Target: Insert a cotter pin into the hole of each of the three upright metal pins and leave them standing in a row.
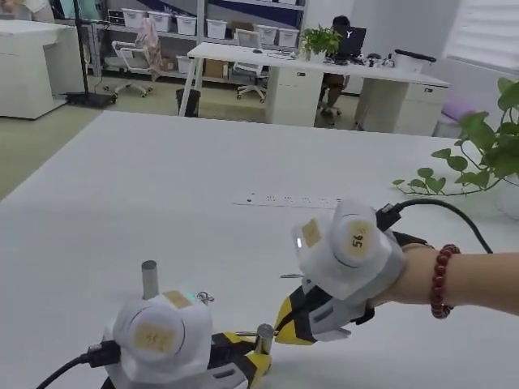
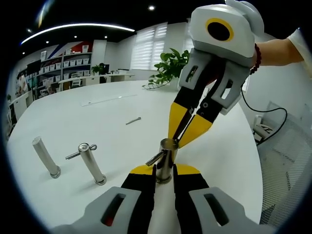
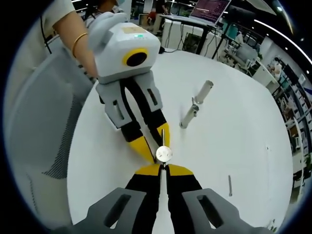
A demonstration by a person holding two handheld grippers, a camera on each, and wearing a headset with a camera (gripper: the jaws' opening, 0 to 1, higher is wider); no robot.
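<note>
Left hand-held gripper (image 2: 165, 170) is lying low and almost flat over the white surface (image 2: 97, 112), and its jaws are pressing from both sides on a metal pin (image 2: 166, 155) that is standing upright. From the opposite side the right hand-held gripper (image 2: 181, 136) is pointing steeply down at the top of this pin. Its jaws are pressed nearly together and are pinching a thin cotter pin (image 2: 154, 157), whose end is sticking out of the pin's far side. The right forearm (image 1: 486, 279), which is wearing a bead bracelet (image 1: 442, 279), is reaching in level from the right. Near the left side, a second metal pin (image 2: 92, 165) is standing with another cotter pin (image 2: 82, 149) through its top. Just beside it a third metal pin (image 2: 45, 156) is standing bare. Farther back a spare cotter pin (image 2: 132, 120) is lying flat on the surface.
</note>
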